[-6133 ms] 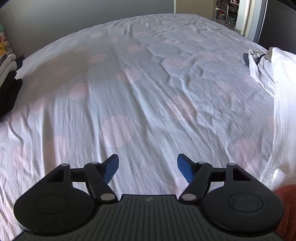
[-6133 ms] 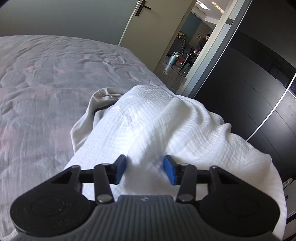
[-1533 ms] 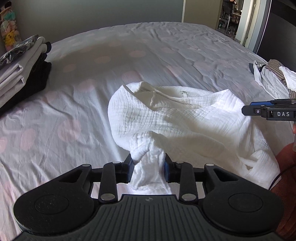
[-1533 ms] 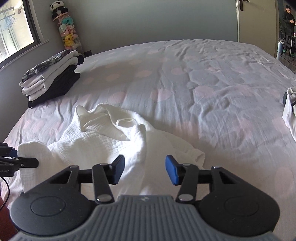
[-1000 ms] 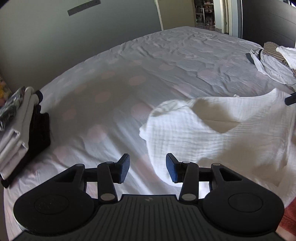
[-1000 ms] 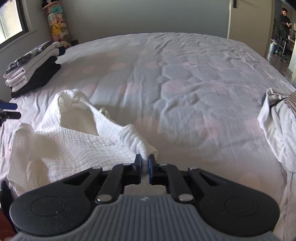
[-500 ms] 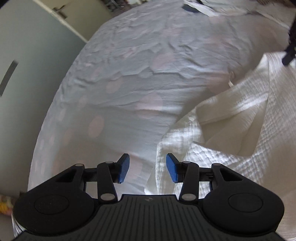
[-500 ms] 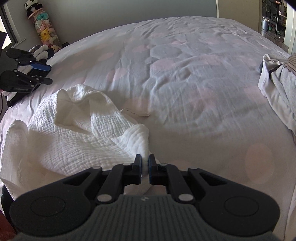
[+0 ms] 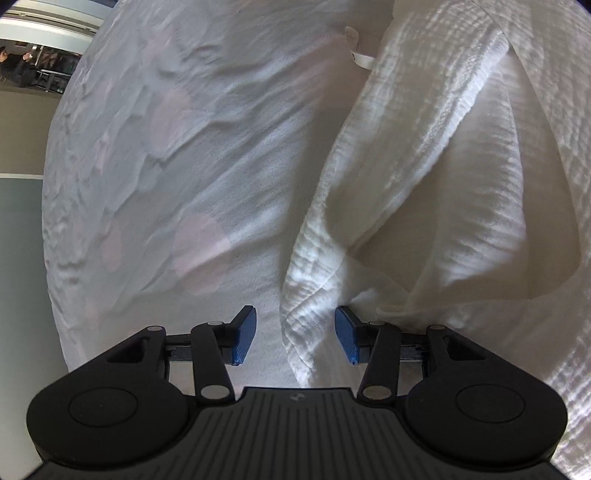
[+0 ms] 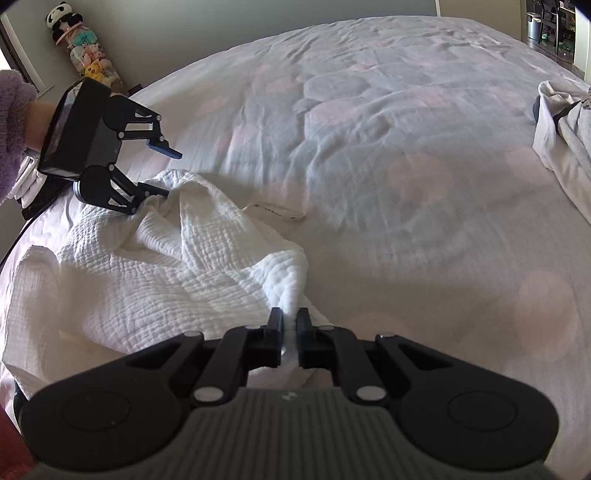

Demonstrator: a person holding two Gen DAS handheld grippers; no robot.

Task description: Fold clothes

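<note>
1. Ahead of my right tool a bed point(image 10: 369, 110) fills the view, its pale sheet point(image 9: 184, 166) wrinkled, with faint pink dots.
2. Far left of it, a grey wall point(image 10: 147, 29) with stacked plush toys point(image 10: 79, 44) in the corner.
3. Far right, a doorway point(image 10: 550, 33) opens onto another room.
4. Sunlight falls across the near part of the bed.

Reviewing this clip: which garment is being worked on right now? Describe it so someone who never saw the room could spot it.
Start from the big bed with the pale pink-dotted sheet. The white crinkled garment lies rumpled on its near left part; the right gripper pinches one corner, and the open left gripper straddles another edge. Unlike the smooth grey-white clothes at the bed's right edge, its fabric is waffle-textured.
</note>
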